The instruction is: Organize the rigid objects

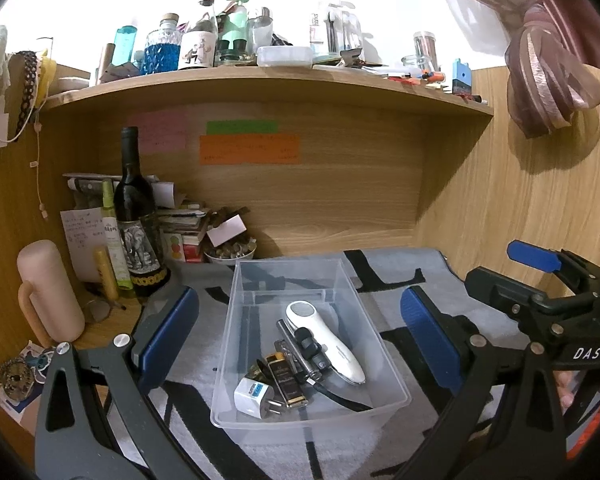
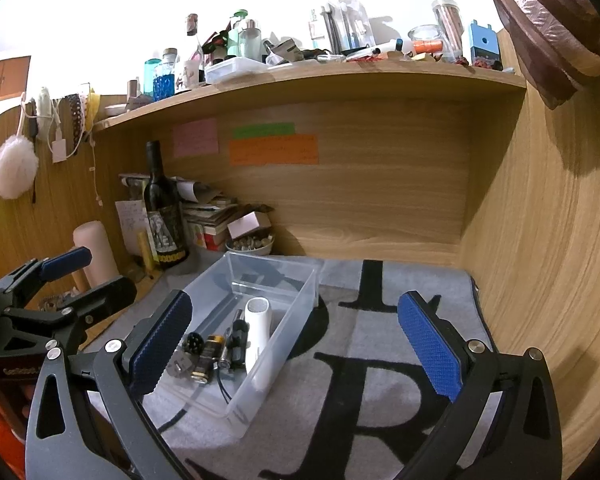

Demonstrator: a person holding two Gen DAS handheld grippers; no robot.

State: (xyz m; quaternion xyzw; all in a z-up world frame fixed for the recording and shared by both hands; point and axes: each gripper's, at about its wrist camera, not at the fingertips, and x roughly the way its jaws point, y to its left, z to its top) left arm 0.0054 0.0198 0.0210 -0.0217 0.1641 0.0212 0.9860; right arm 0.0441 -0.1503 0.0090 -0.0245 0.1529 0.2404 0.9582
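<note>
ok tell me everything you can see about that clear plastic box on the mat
The clear plastic box is a lidless rectangular tub of see-through plastic with a rolled rim, upright on the grey mat. In it lie a white handheld device, a white plug adapter, a dark lighter-like block and a few small dark or metal pieces. Both grippers are open; the left gripper flanks the box without touching it.

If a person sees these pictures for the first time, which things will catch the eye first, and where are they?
First, the clear plastic bin in the middle of the grey mat, holding a white handheld device, a white plug adapter and other small items. Next, the dark wine bottle standing at the back left of the desk. Both open hand-held grippers, left and right, frame the views.
</note>
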